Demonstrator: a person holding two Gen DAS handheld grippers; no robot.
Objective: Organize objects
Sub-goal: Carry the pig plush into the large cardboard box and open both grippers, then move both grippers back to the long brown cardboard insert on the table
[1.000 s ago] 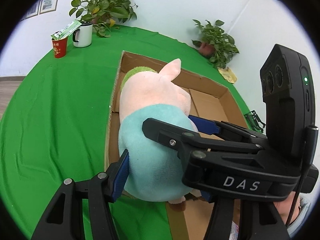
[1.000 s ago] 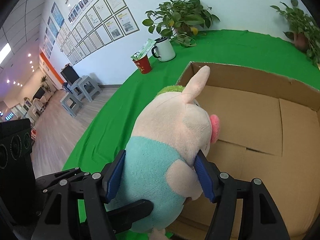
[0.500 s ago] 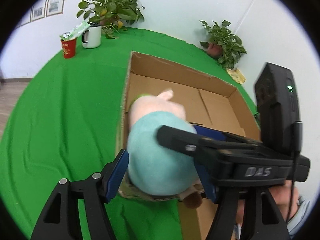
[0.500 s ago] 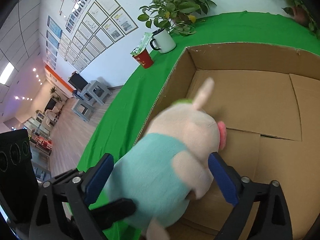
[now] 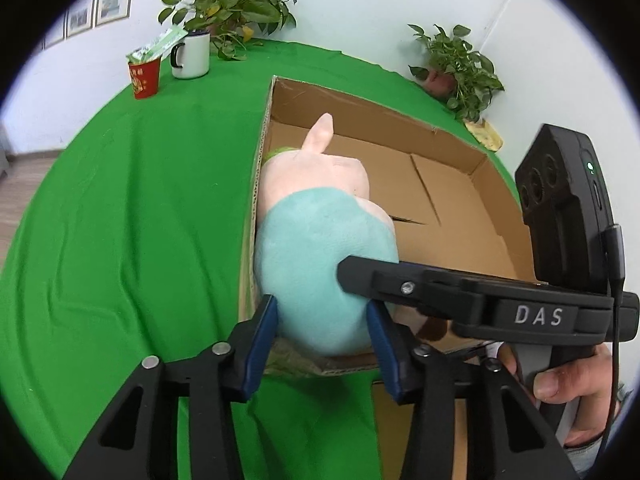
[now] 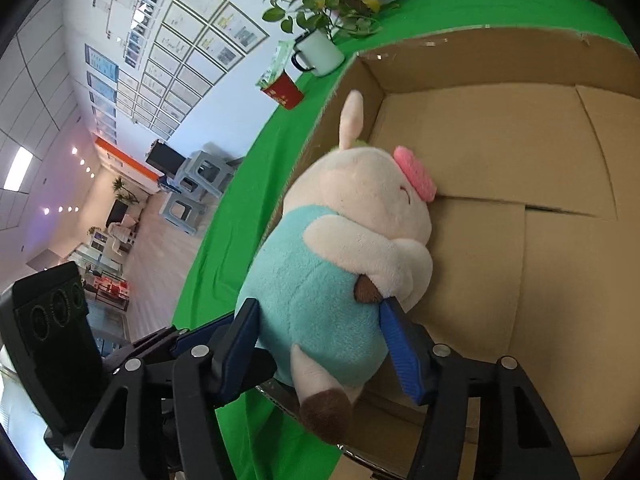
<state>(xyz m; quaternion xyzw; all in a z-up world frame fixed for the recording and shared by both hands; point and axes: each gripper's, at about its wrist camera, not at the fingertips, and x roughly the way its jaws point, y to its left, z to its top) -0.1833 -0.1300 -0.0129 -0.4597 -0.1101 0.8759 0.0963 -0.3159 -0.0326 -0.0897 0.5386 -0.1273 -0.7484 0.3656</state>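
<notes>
A plush pig in a teal outfit lies on its side in the near left corner of an open cardboard box. Its head points to the far wall. My left gripper has its blue pads against both sides of the pig's teal rear, jaws closing. A finger of the right gripper crosses just above. In the right wrist view my right gripper flanks the plush pig. One pad sits under its arm, the other on its back, jaws closing. The box floor beyond is bare.
A green cloth covers the round table. A red cup, a white mug and a potted plant stand at its far edge. Another plant stands at the far right. A hand grips the right handle.
The pig went from held above the box rim down into the box's near left corner. Both sets of jaws widened around it, then narrowed onto it again. The right gripper sank.
</notes>
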